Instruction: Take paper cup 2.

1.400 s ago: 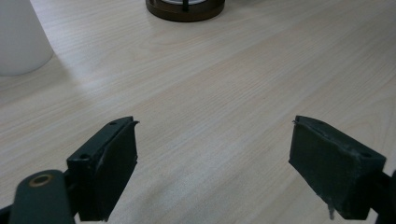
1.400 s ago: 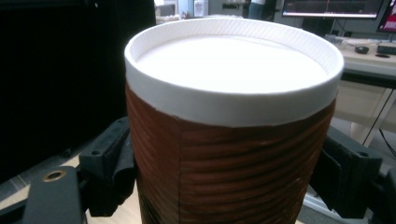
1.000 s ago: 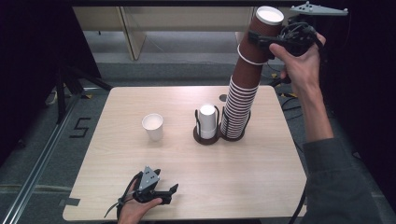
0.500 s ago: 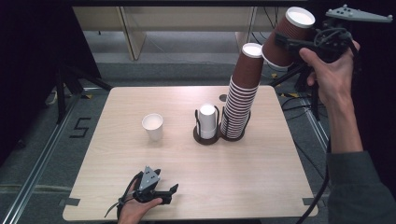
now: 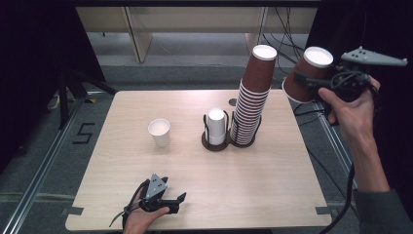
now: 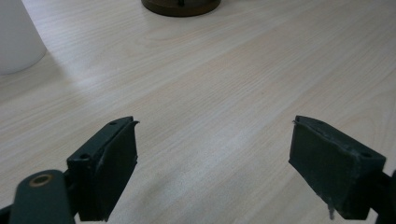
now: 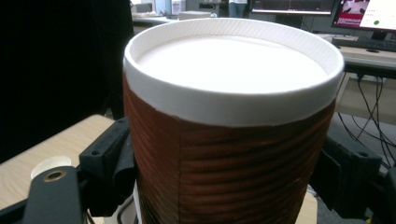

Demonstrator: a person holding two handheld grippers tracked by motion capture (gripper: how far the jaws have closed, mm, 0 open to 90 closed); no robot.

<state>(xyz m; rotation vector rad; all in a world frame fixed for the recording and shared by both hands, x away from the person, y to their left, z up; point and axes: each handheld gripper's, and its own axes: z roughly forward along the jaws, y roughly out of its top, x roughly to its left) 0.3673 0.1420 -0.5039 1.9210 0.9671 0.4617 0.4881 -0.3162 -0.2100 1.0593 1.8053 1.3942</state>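
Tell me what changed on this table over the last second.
The right gripper pulled the brown cup off the top of the brown stack and carried it right and a little lower, clear of the stack, keeping its grip. The left gripper stayed resting at the table's near edge, jaws open. The white cup and the holder's white cups did not move.

right gripper (image 5: 311,80): clamped on brown cup (image 5: 306,73), raised at far right, beside tall brown stack (image 5: 251,102) | left gripper (image 5: 168,201): resting at table (image 5: 272,185) near edge, jaws apart
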